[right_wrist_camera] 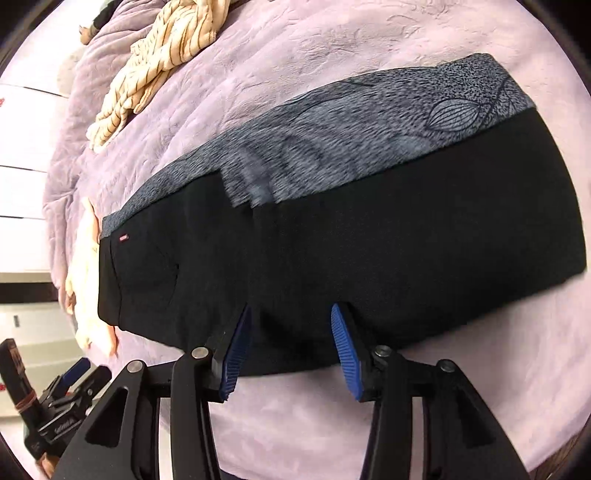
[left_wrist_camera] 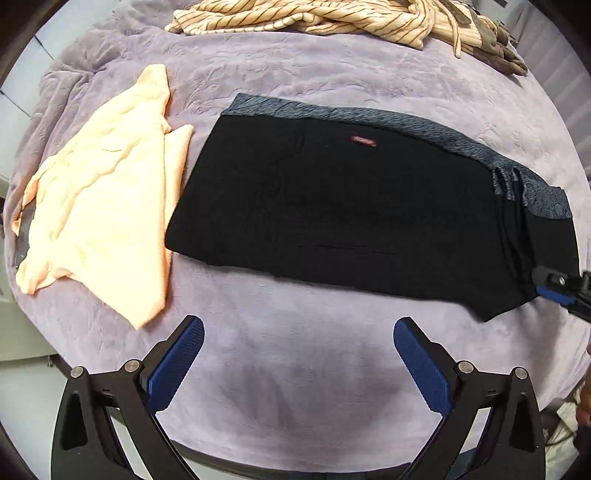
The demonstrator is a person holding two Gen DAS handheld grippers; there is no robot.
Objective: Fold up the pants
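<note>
Underneath, lilac plush blanket (left_wrist_camera: pixel 295 350); pants (left_wrist_camera: pixel 332 206) flat

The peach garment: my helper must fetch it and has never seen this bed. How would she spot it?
On the lilac blanket, look beside the black pants, at their end with the red tag. The peach garment lies flat there, plain, unlike the striped cream clothes.

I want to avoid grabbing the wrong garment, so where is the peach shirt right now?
In the left wrist view, the peach shirt lies on the purple blanket, just left of the black pants and below the striped garment.
</note>
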